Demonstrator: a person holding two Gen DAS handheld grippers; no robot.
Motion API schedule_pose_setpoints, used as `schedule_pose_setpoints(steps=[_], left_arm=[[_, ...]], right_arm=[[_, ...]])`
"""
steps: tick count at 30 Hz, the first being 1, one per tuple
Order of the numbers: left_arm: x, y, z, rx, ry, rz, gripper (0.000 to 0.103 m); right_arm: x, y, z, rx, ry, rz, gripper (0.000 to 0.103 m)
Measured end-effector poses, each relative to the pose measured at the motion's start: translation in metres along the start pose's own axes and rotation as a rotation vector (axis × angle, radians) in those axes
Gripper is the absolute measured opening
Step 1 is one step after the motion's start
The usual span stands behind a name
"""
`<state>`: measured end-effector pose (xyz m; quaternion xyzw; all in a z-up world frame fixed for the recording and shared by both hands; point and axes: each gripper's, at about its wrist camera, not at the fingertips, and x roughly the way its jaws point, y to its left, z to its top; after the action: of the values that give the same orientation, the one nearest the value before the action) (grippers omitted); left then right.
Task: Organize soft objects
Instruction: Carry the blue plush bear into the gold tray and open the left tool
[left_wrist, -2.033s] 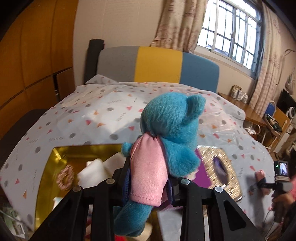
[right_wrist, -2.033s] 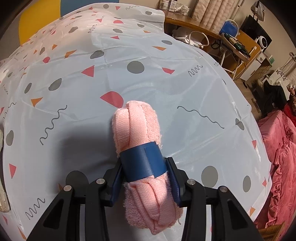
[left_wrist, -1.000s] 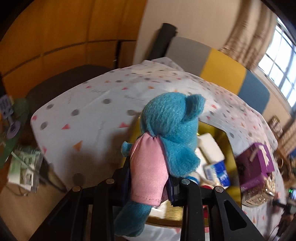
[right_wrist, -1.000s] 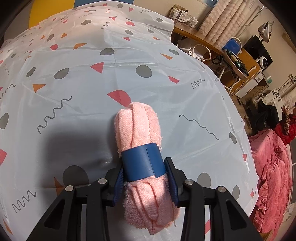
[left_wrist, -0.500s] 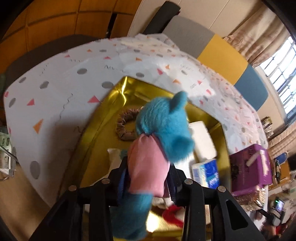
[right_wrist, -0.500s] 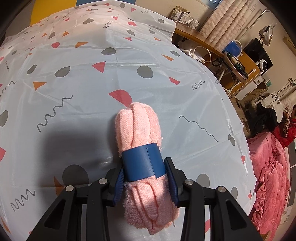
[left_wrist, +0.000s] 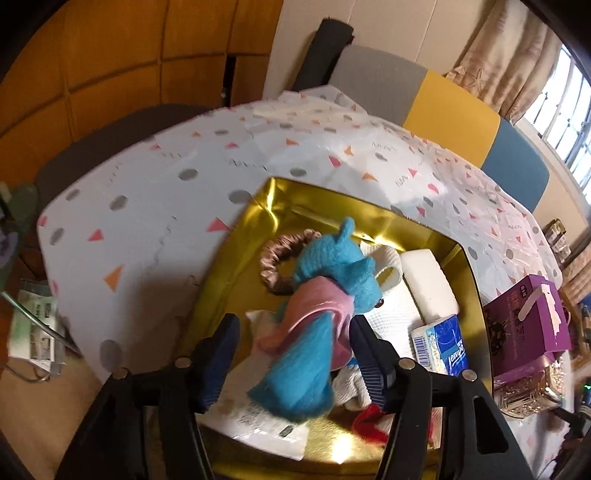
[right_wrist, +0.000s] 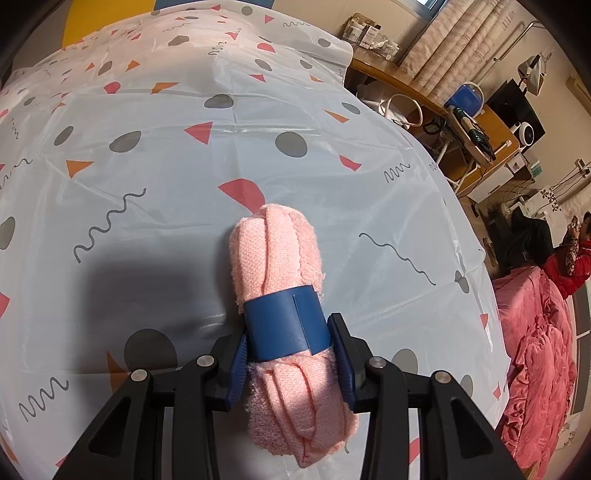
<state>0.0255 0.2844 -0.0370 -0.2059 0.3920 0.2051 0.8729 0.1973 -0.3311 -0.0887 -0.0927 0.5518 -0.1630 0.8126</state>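
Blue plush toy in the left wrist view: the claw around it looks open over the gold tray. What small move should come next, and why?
Probably lift the left claw straight up and clear. Its fingers stand spread apart and the blue plush toy lies tilted between them, over the other items in the gold tray. The right claw is shut on the pink rolled towel, which looks like the next item to bring over.

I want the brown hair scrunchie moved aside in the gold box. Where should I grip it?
Pinch the scrunchie on its bare left arc, coming straight down from above. It seems to lie flat, and the blue plush toy hides its right part.
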Motion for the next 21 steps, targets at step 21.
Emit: schedule_pose_setpoints(steps=[21], left_arm=[[-0.063, -0.066, -0.026, 0.256, -0.125, -0.052, 0.072]], right_arm=[[-0.001, -0.001, 0.001, -0.009, 0.001, 0.023, 0.037]])
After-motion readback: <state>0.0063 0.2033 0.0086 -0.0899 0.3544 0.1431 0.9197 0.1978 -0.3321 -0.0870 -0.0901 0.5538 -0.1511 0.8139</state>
